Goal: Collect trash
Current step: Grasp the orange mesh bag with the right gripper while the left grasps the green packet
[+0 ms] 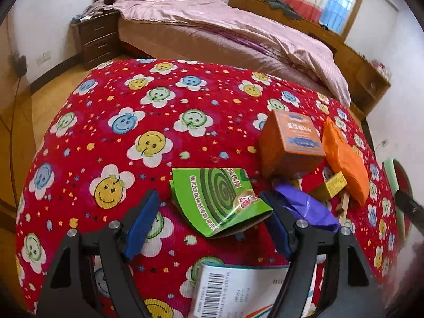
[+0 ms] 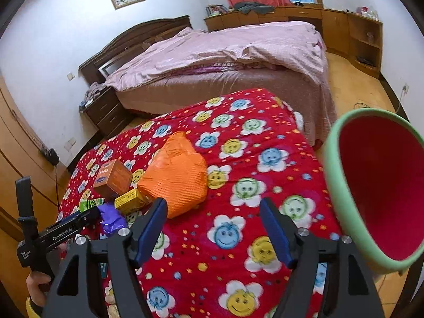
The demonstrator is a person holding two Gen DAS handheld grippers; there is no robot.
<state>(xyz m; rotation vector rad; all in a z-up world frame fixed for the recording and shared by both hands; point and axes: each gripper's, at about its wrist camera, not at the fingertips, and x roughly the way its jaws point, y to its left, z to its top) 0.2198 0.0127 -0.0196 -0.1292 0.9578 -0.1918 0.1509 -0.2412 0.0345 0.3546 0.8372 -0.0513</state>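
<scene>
Trash lies on a table with a red smiley-flower cloth. My left gripper is open, its fingers on either side of a green mosquito-coil packet. Beyond it are a brown box, an orange bag, a purple wrapper, a small yellow box, and a white barcoded box under the gripper. My right gripper is open and empty over the cloth, just in front of the orange bag. A green bin with red inside is at the right.
A bed with a pink cover stands just beyond the table. A dark nightstand is at the left, wooden cabinets along the far wall. The left gripper body shows at the right wrist view's left.
</scene>
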